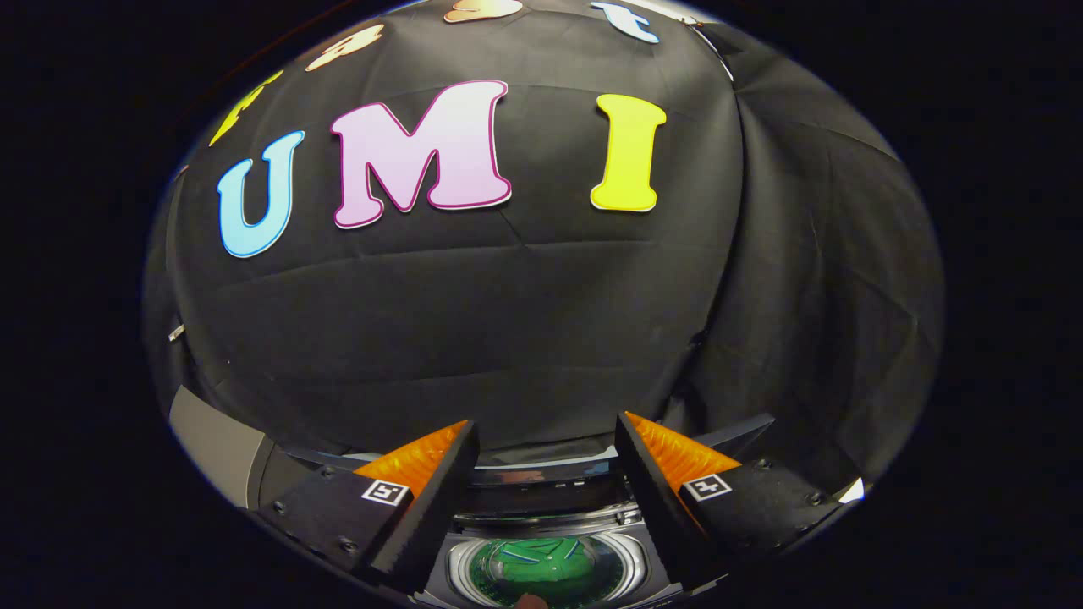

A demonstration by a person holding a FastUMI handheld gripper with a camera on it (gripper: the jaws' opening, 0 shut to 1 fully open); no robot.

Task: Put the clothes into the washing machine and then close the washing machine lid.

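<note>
Two fingers (423, 499) of the gripper (546, 491) we log first, spread wide apart and holding nothing. Between and below them we see the washing machine (546, 524) with its round drum rim (457, 567) open to view, and green clothes (541, 568) lying inside the drum. Beyond the drum we note the machine's dark rear panel (541, 482), and a grey slab (216, 440) standing off to the left side. Farthest back we record the black cloth wall (508, 338).

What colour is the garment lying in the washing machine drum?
Green with lighter markings, garment in the drum, gripper view, between the open tool fingers.
</note>
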